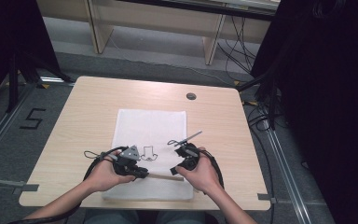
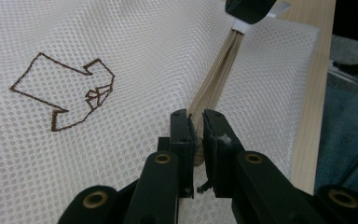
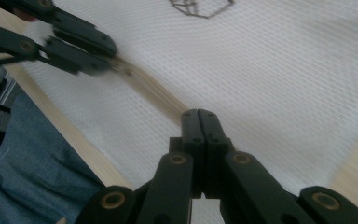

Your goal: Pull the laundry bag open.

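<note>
High view: on the wooden surface (image 1: 93,100) lies a white mesh cloth (image 1: 151,123) with a brown embroidered arrow outline (image 2: 65,91). Above its near edge a thin tan strip (image 2: 216,77) spans between both grippers. It looks light, flexible and easily creased, best held at its ends. The left gripper (image 2: 196,128) is clamped on one end, the right gripper (image 3: 199,116) closed on the other.

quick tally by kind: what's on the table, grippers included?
Grippers: 2, left gripper and right gripper, each shut on an end of the stick
White mesh cloth: 1
Thin tan stick: 1
Grommet in the table: 1
Total: 5
</note>
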`<move>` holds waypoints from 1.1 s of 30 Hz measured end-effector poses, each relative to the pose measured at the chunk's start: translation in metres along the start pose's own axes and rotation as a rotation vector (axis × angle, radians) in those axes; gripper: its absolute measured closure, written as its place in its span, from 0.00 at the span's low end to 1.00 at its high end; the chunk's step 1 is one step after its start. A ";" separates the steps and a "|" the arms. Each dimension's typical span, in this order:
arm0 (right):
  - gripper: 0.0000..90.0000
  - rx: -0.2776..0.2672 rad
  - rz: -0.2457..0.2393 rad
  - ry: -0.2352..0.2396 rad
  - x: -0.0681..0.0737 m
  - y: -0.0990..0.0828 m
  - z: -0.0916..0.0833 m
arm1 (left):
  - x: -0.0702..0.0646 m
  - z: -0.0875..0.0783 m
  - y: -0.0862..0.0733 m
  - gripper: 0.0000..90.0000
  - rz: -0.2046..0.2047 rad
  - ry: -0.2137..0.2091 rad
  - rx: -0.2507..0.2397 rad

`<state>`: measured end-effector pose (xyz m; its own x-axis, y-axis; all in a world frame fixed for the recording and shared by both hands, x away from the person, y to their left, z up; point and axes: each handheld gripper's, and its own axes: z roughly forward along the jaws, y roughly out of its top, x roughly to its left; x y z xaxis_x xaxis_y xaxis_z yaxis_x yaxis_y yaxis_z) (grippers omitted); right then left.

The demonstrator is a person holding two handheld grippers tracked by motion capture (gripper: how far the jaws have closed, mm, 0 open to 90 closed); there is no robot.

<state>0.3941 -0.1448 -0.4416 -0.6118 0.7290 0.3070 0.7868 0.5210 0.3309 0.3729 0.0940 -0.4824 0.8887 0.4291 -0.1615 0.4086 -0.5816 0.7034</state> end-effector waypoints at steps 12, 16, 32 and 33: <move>1.00 0.073 0.003 0.012 0.021 0.021 0.037 | 0.001 0.005 0.004 0.92 0.010 -0.008 0.001; 1.00 0.064 0.020 0.010 0.021 0.021 0.040 | 0.000 0.009 0.003 0.92 0.014 -0.010 0.013; 1.00 0.064 0.038 -0.045 0.019 0.019 0.060 | 0.004 0.014 0.001 0.92 0.019 0.001 0.033; 1.00 0.070 0.030 -0.051 0.019 0.019 0.061 | 0.004 0.014 0.001 0.92 0.024 0.001 0.036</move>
<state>0.4025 -0.0934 -0.4841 -0.5841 0.7656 0.2695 0.8098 0.5267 0.2586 0.3801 0.0854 -0.4916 0.8982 0.4153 -0.1440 0.3943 -0.6165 0.6815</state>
